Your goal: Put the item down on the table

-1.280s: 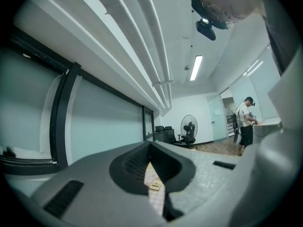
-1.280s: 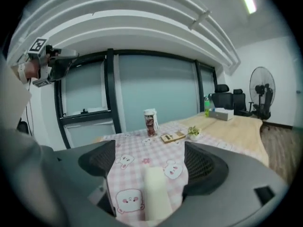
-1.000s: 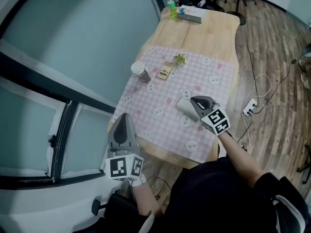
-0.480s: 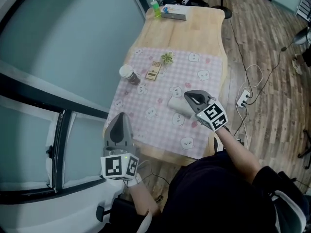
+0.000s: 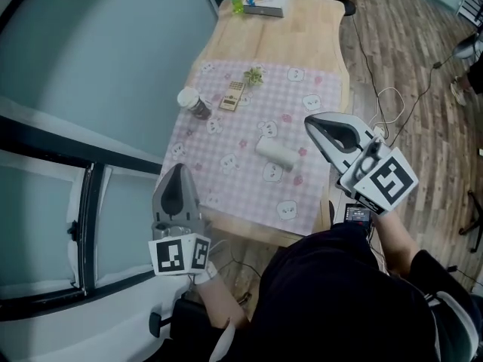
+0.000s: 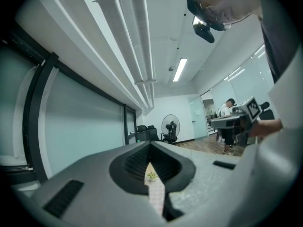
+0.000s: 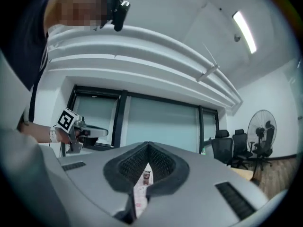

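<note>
Closed tight and carrying nothing, that's my right gripper (image 5: pixel 314 125), held up over the right edge of the table (image 5: pixel 302 36); in the right gripper view only a thin slit shows between the jaws. My left gripper (image 5: pixel 178 174) is the same story: jaws together, empty, hanging off the near left corner, well clear of everything.

And the item? The white roll (image 5: pixel 277 153) lies on its side on the pink checked cloth (image 5: pixel 226 179), about mid-table, just left of my right gripper and apart from it. I'd call the put-down done.

How would it handle? I judge it light and a little soft, paper or cloth wound on itself, so not fragile, but a hard squeeze could dent it. It's a cylinder on its side, so a nudge may send it rolling. If I take it again, I'd close across the middle of the barrel, not the ends.

Far left, a jar (image 5: pixel 193 102) and a small plant (image 5: pixel 254 75) sit well away.
</note>
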Motion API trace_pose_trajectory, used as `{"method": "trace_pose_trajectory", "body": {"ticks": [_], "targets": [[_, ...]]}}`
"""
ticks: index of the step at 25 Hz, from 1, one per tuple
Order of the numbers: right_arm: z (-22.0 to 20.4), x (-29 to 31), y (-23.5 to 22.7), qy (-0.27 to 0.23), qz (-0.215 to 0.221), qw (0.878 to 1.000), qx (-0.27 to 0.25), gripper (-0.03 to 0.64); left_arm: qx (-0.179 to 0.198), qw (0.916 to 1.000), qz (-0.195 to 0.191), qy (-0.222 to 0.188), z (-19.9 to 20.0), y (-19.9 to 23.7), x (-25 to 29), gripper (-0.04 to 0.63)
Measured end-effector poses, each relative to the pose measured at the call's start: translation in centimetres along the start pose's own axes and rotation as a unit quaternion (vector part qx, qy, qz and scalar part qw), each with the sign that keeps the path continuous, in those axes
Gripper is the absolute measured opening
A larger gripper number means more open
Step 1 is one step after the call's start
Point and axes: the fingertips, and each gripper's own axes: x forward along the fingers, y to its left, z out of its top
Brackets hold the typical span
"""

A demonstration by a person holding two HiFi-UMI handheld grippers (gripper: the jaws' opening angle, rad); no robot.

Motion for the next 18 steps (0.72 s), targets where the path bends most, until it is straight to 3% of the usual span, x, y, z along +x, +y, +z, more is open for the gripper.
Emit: {"method": "trace_pose_trajectory", "body": {"ticks": [3,9,14,18], "targets": [[2.8,-0.7,0.4,-0.018,0.001,1.0,-0.024,0.013,-0.007,0.9999,0.014,-0.008,0.1,0.3,0.1,0.0],[1.5,-1.0,-0.1,-0.006,-0.013,1.0,-0.006,0.013,-0.008,0.9999,0.006,-0.005,0.0,-0.2,0.4,0.0],[1.1,-1.2,0.1,0.01,-0.019,0.999,-0.029,0.014,-0.001,1.0,0.004,-0.001,0.2,-0.5,0.5,0.0],[0.8,-1.3,0.0,0.012,-0.014,1.0,-0.02,0.014,-0.006,1.0,-0.003,0.002,-0.1,-1.3,0.7,0.0]]}}
